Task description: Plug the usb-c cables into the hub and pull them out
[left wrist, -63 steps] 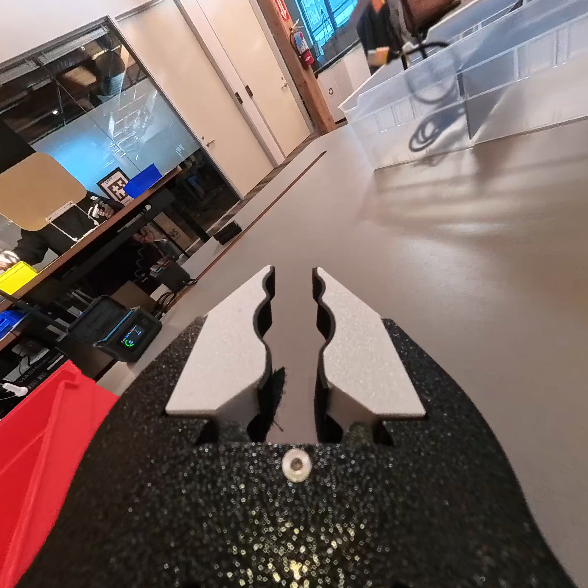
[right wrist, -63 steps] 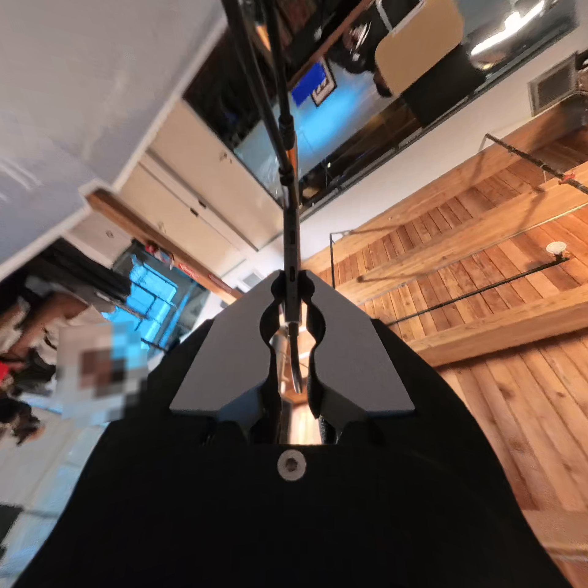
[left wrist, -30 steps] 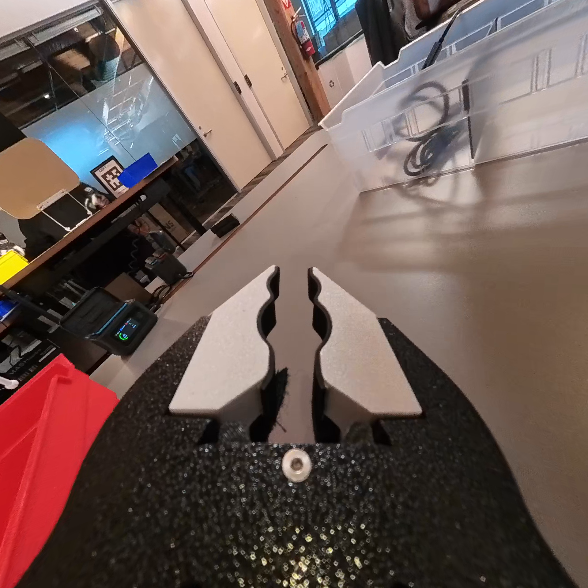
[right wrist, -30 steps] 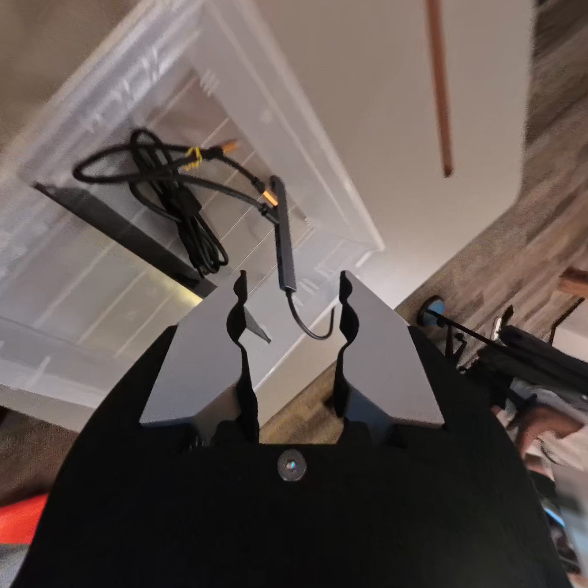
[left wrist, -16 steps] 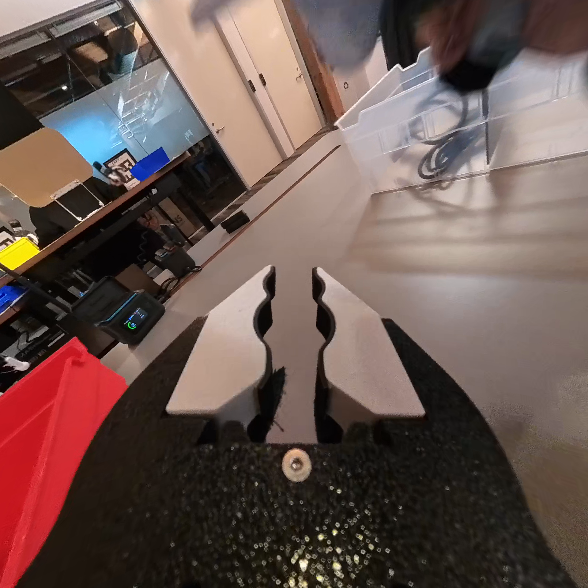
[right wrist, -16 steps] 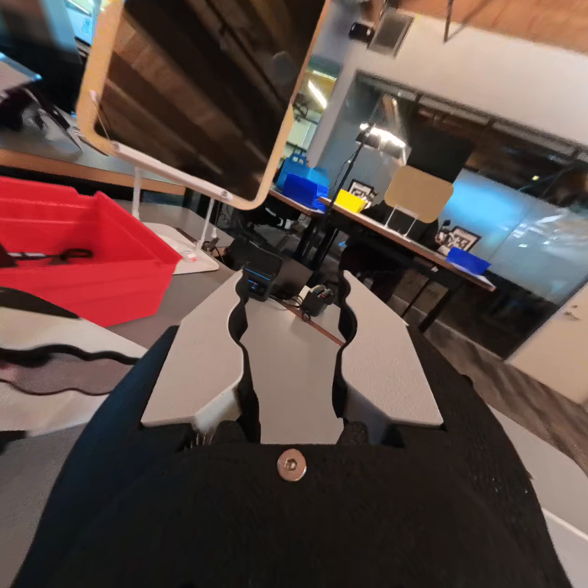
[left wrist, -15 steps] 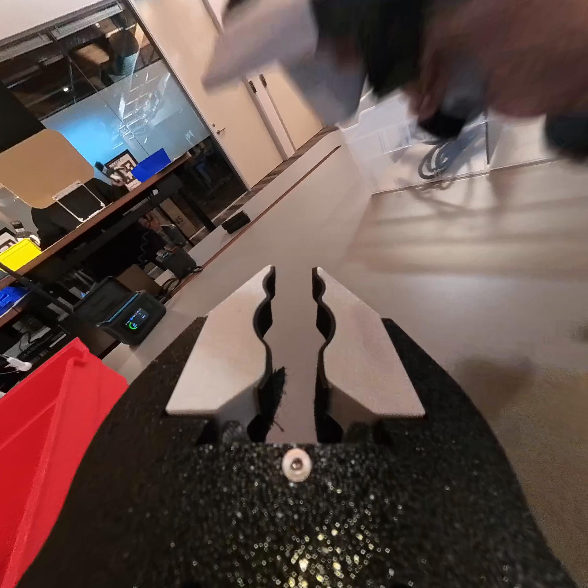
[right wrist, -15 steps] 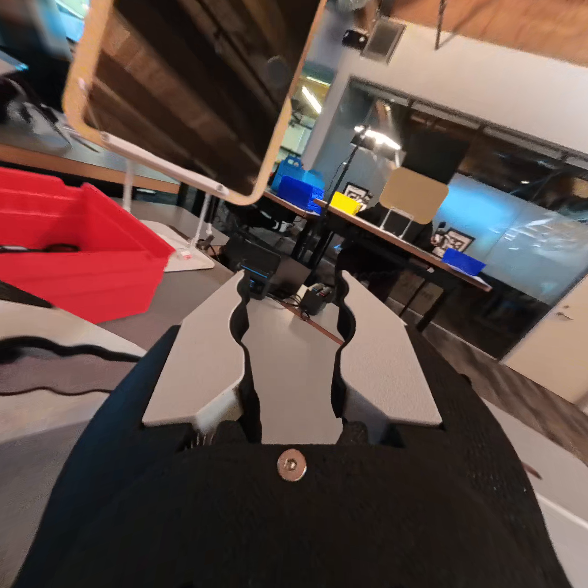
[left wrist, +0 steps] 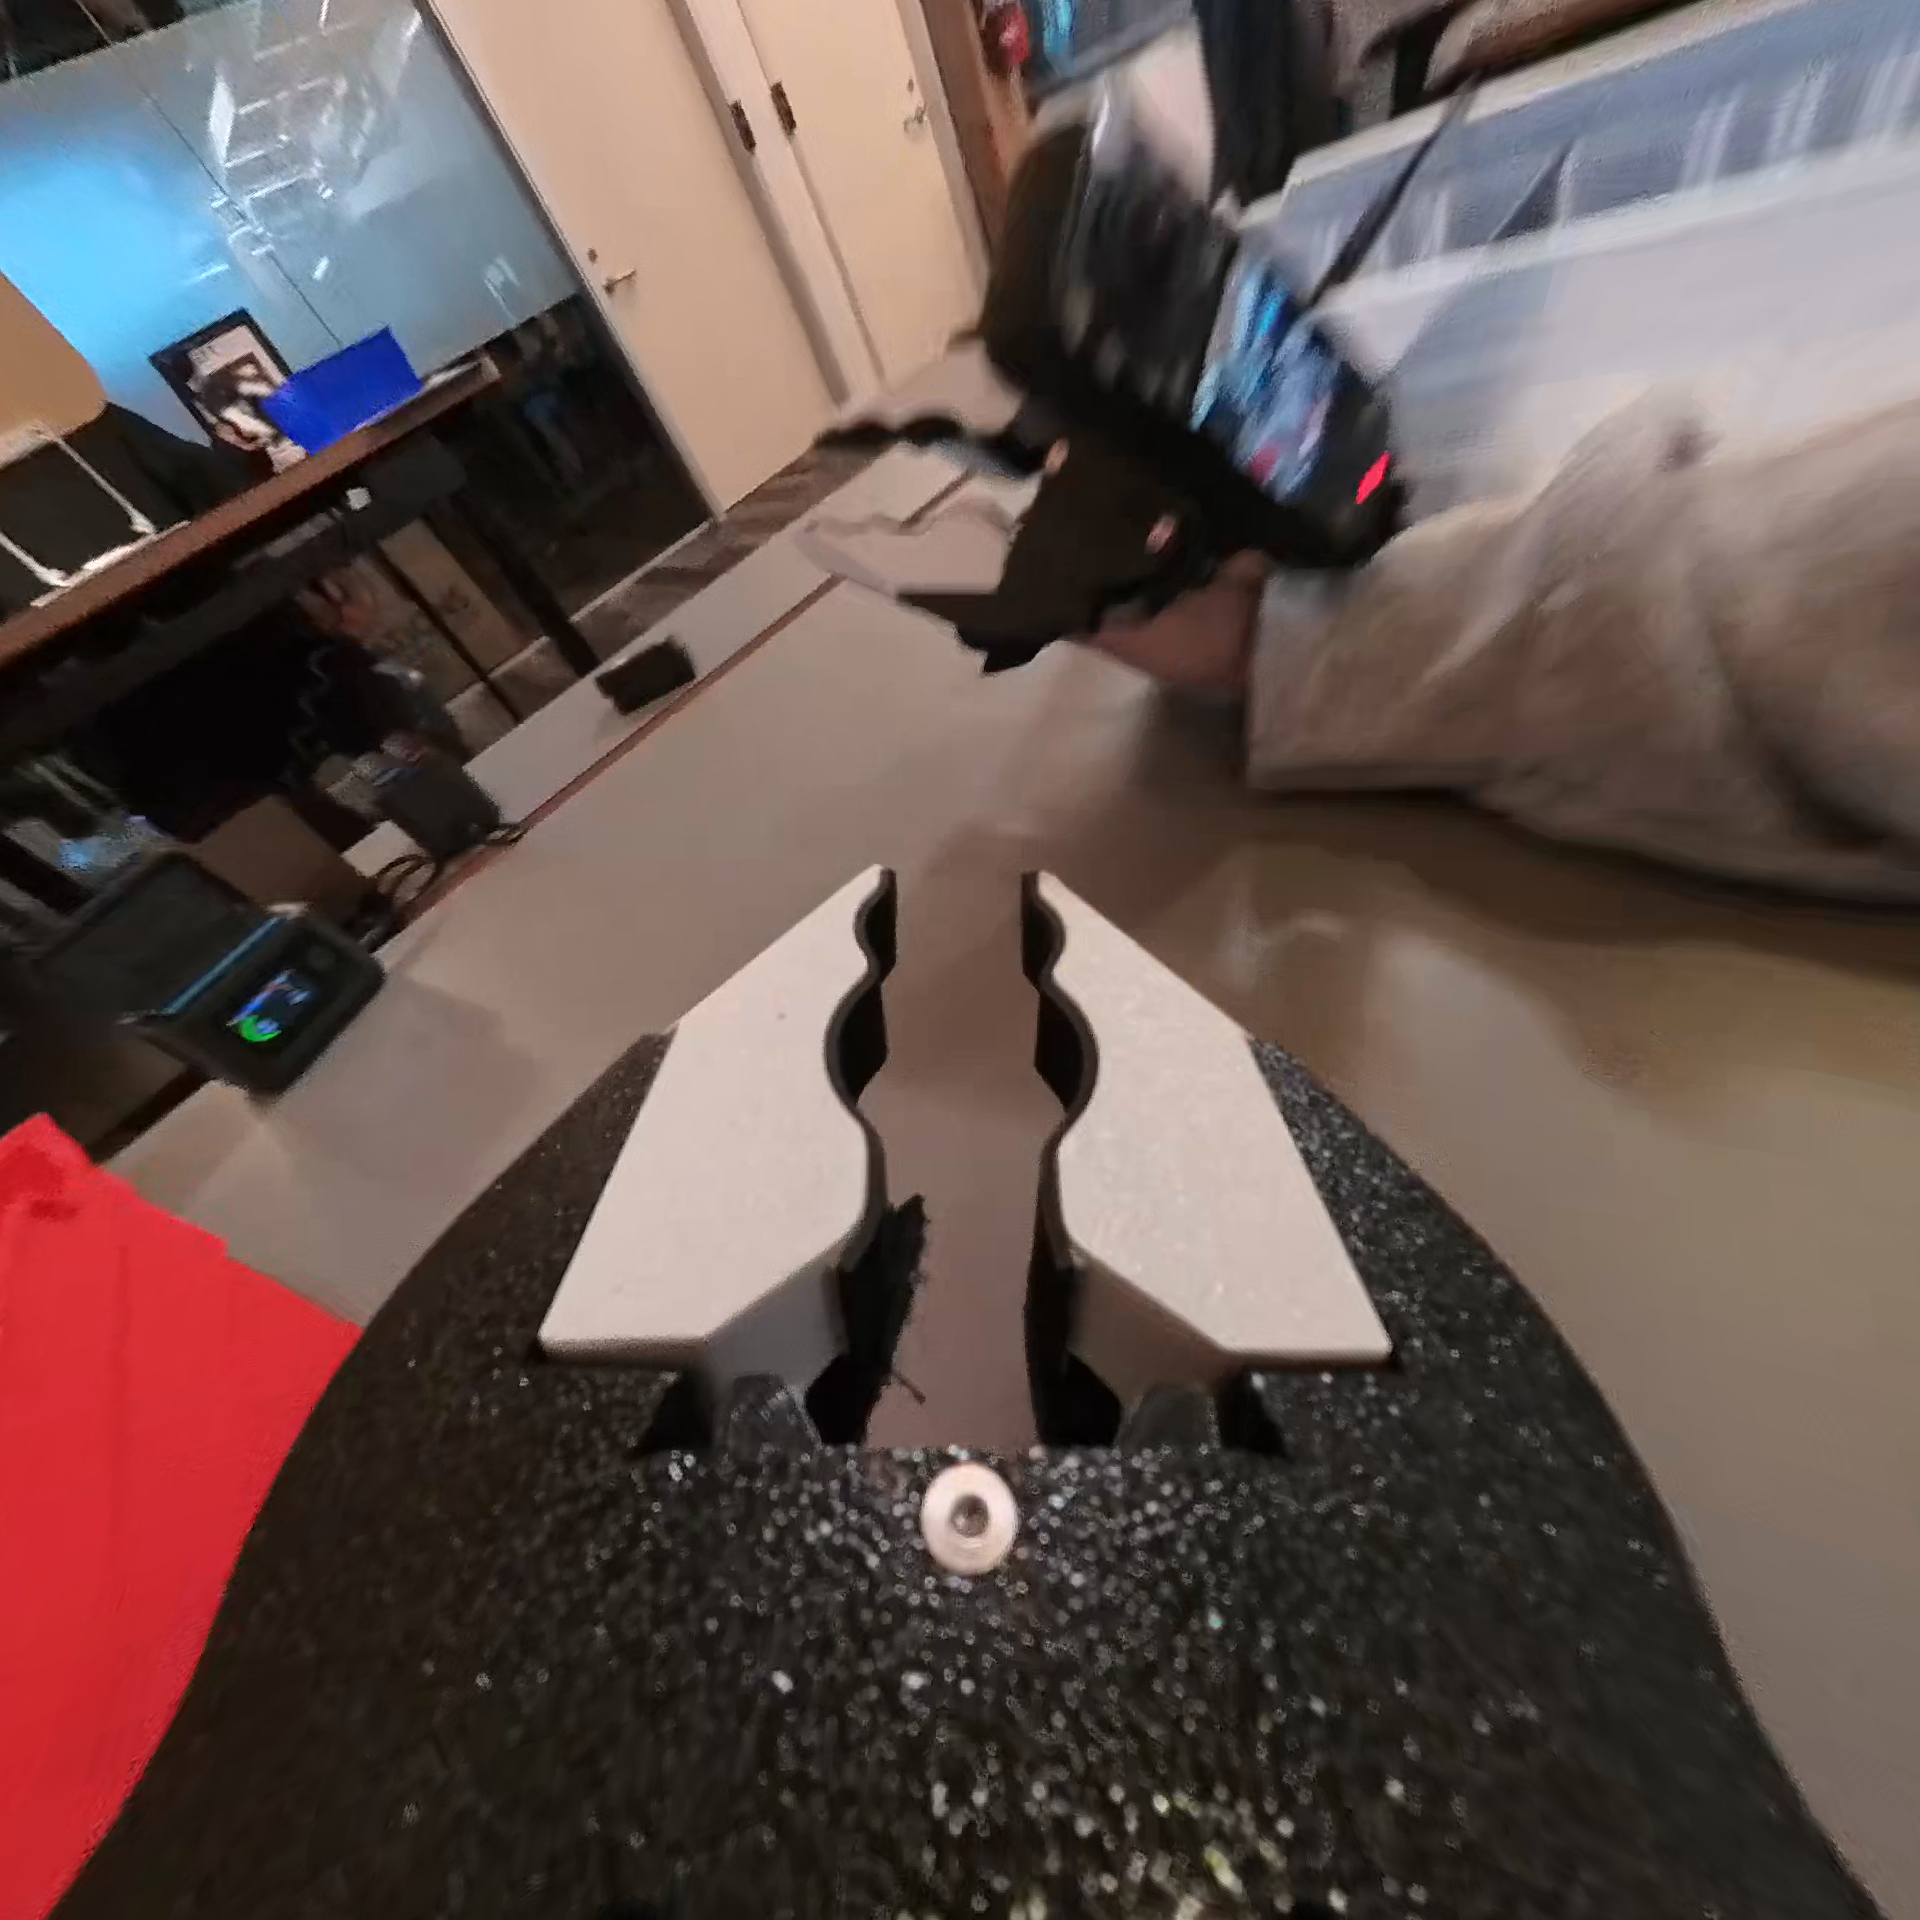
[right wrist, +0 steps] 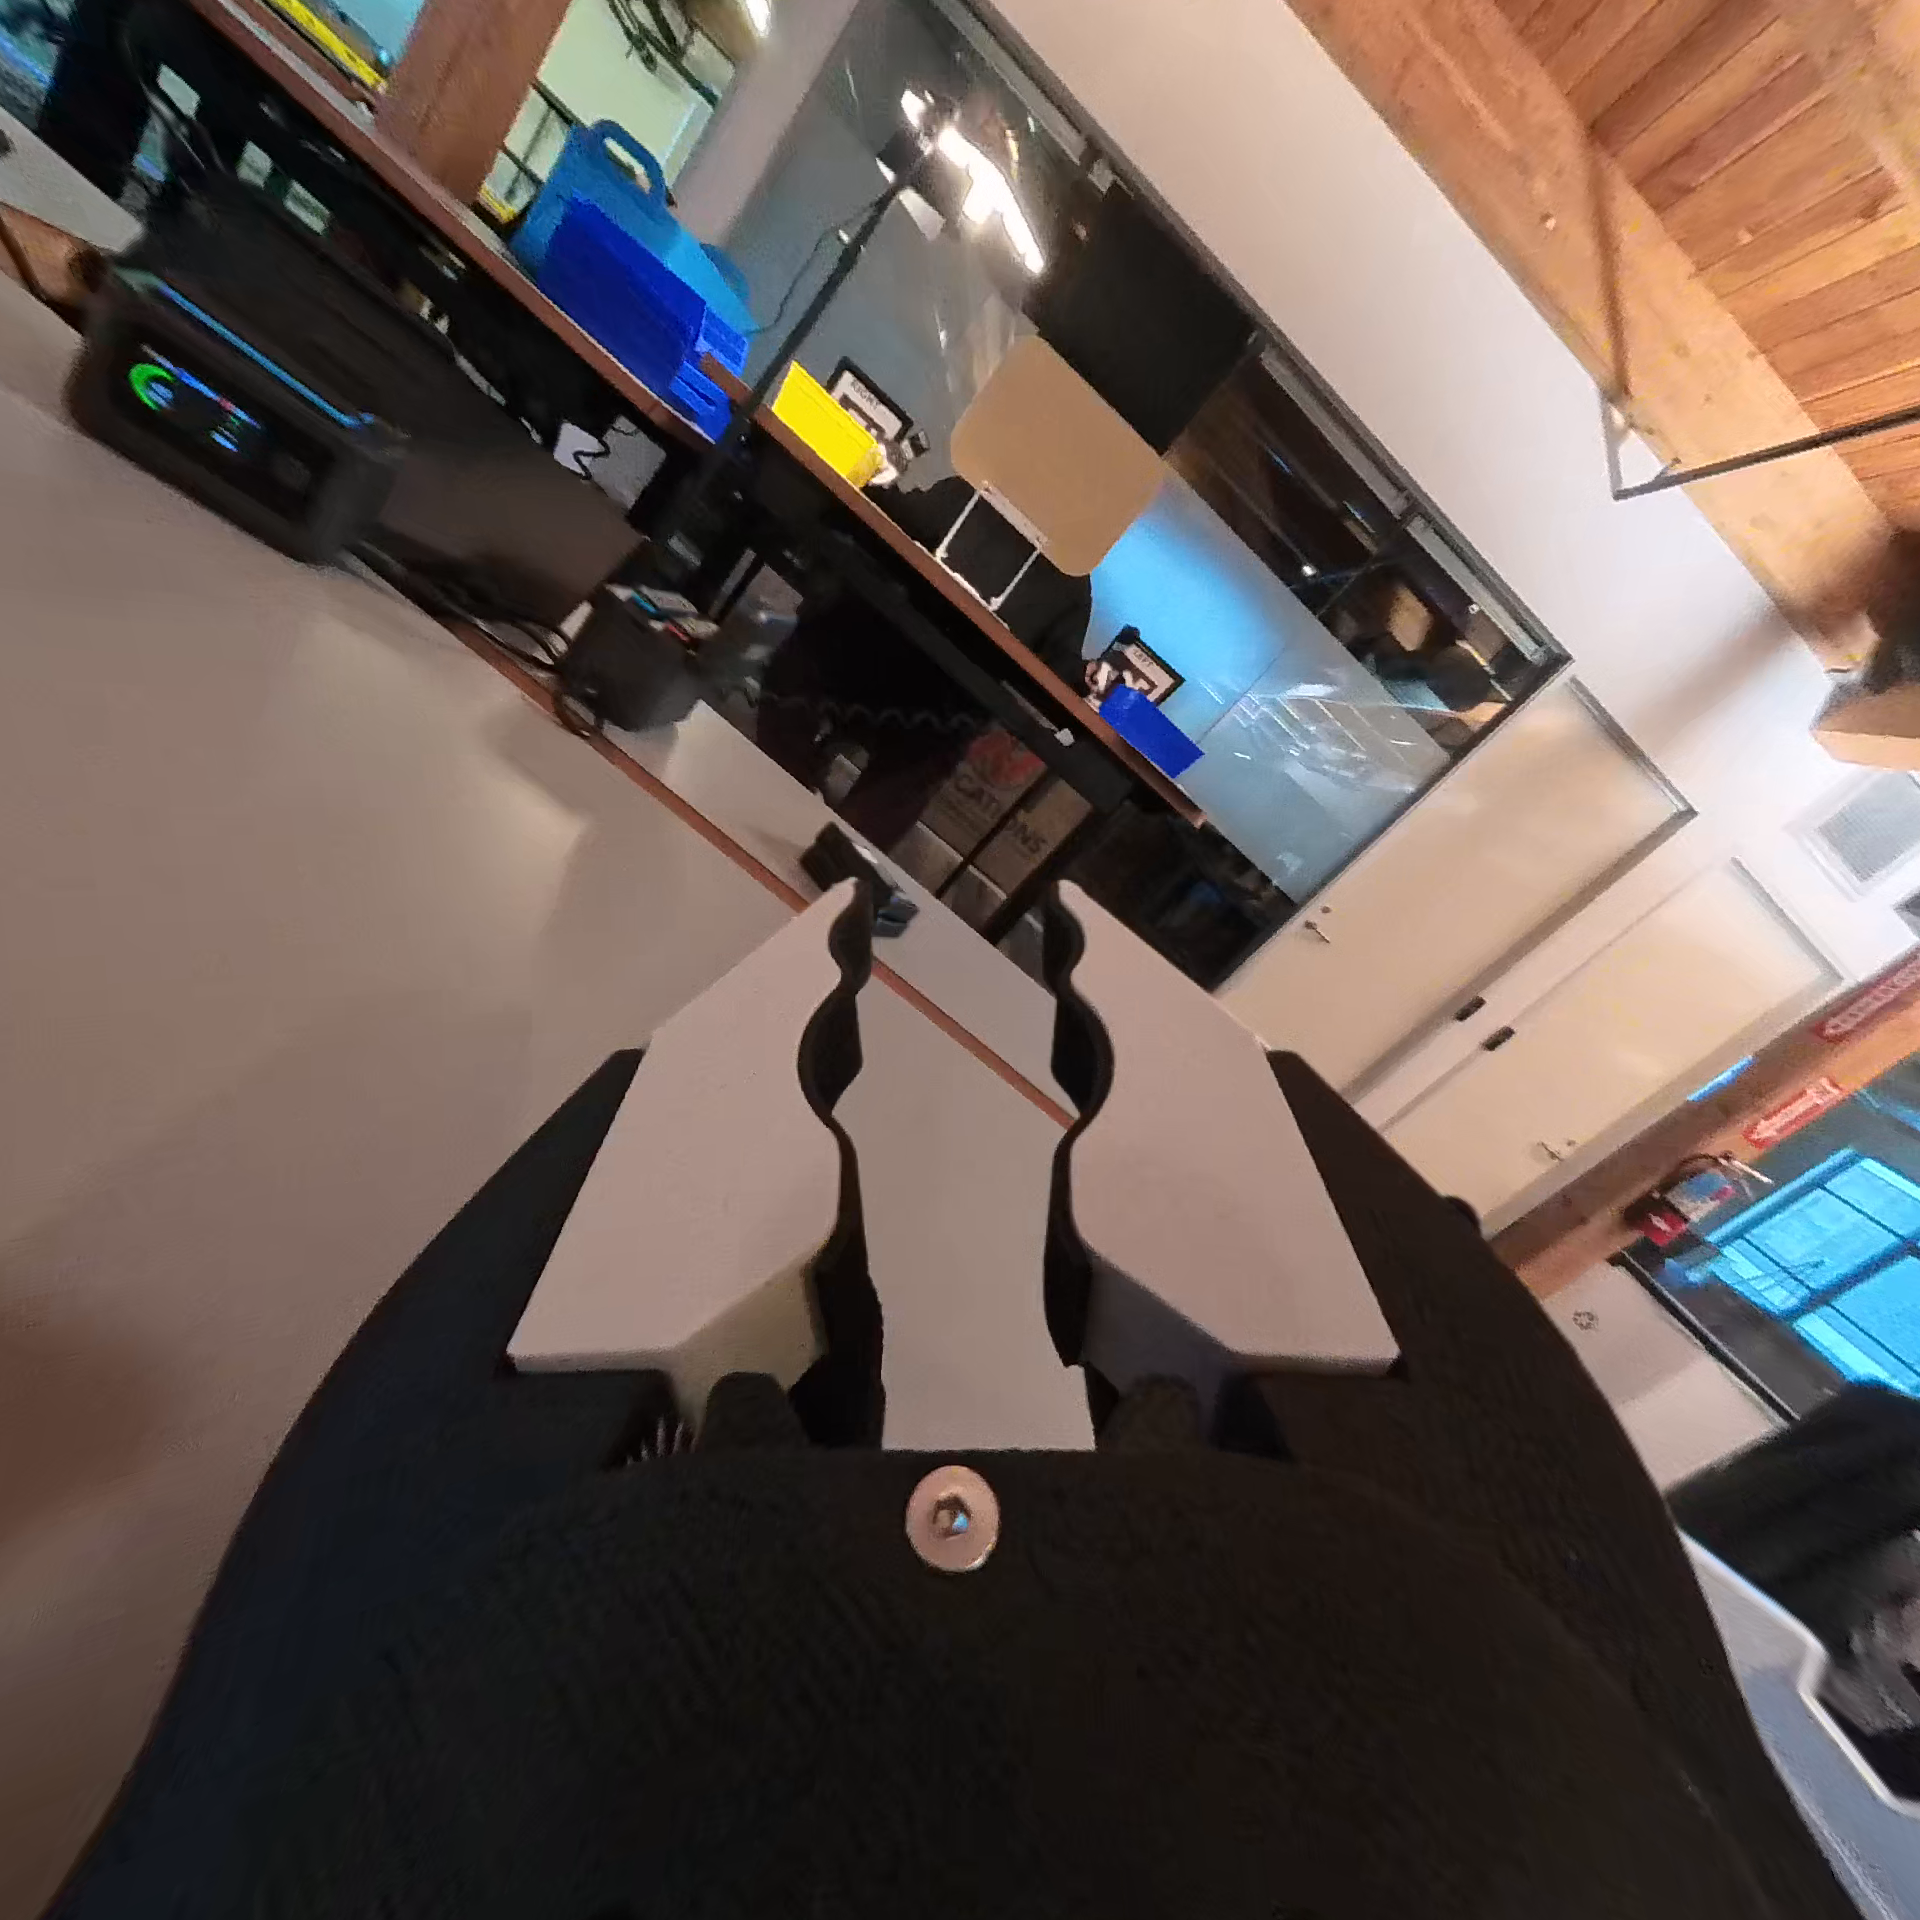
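My left gripper (left wrist: 958,883) hovers low over the grey table (left wrist: 727,831). Its jaws stand a little apart with nothing between them. My right gripper (right wrist: 956,899) is open and empty, tilted and pointing across the table (right wrist: 260,883) toward the room. In the left wrist view its black body (left wrist: 1122,520) shows blurred ahead of my left gripper, held by a hand in a grey sleeve (left wrist: 1610,644). No hub or usb-c cable shows clearly in either view.
A clear plastic bin (left wrist: 1662,156) stands behind the sleeve at the back right. A red bin (left wrist: 125,1455) is close at the lower left. A black device with a lit screen (left wrist: 260,1008) sits at the table's left edge and also shows in the right wrist view (right wrist: 229,416). A white bin corner (right wrist: 1787,1704) is at the lower right. About 20 cm separates my left fingertips from my right.
My right gripper swung away from above the clear bin with the hub and cables, down in front of my left gripper, and its jaws narrowed. My left gripper barely moved.
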Motion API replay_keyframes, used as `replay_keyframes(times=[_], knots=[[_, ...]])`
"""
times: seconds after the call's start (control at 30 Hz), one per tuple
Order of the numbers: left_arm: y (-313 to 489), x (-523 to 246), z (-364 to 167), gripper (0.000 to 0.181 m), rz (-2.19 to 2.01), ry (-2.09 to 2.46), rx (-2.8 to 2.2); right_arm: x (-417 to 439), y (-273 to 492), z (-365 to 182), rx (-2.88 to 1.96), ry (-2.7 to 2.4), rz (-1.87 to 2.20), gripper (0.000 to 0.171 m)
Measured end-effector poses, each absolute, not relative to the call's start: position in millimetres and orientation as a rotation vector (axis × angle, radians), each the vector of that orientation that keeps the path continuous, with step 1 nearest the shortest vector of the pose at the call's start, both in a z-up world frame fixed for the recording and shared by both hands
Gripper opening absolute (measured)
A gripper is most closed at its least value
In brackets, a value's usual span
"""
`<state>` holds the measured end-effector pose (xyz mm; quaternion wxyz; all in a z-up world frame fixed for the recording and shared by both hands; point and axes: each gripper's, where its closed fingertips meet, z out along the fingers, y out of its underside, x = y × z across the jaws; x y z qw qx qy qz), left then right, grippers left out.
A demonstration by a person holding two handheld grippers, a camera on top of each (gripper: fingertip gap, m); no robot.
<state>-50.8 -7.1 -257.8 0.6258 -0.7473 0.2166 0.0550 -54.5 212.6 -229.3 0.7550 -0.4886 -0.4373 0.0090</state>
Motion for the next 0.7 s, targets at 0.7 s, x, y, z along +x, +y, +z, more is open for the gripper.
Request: replay_keyframes(times=[0.7], knots=[[-78,-325,-280,0.034,0.388,1.499,-2.598,-92,171,-219,-0.929,-1.044,0.467,0.041]])
